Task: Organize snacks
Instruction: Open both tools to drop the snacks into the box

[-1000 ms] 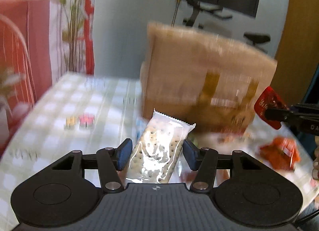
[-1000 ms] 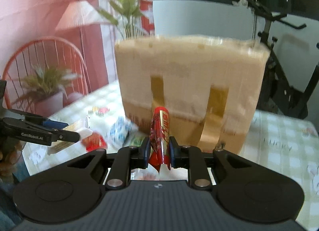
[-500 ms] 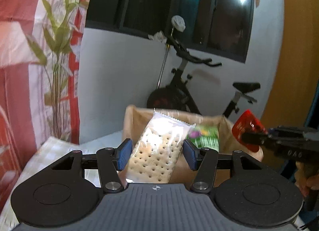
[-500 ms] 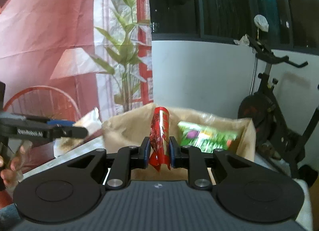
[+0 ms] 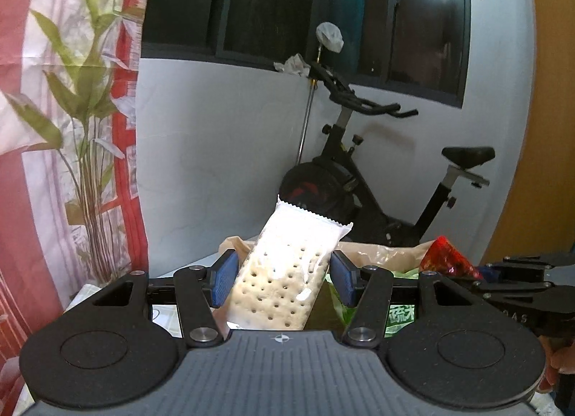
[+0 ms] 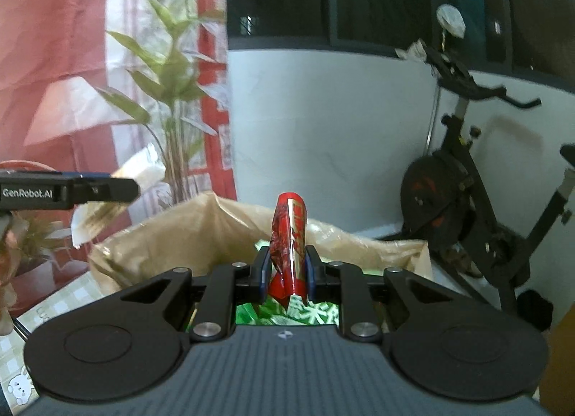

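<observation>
My left gripper [image 5: 284, 281] is shut on a clear-wrapped cracker pack [image 5: 284, 283] and holds it upright above the open brown paper bag [image 5: 377, 254]. My right gripper [image 6: 287, 277] is shut on a red snack packet [image 6: 289, 247] held upright over the same bag [image 6: 187, 232]. A green snack packet [image 6: 305, 313] lies inside the bag and also shows in the left wrist view [image 5: 399, 312]. The right gripper with its red packet [image 5: 447, 259] shows at the right of the left wrist view. The left gripper [image 6: 93, 189] shows at the left of the right wrist view.
The bag stands on a checked tablecloth [image 6: 68, 294]. An exercise bike [image 5: 359, 179] stands by the white wall behind. A leafy plant [image 6: 172, 100] and red-and-white curtain are at the left. A small potted plant [image 6: 28, 247] sits low at the left.
Both grippers have risen from in front of the bag to above its open top, each holding its snack. The bag's inside and the green packet have come into view.
</observation>
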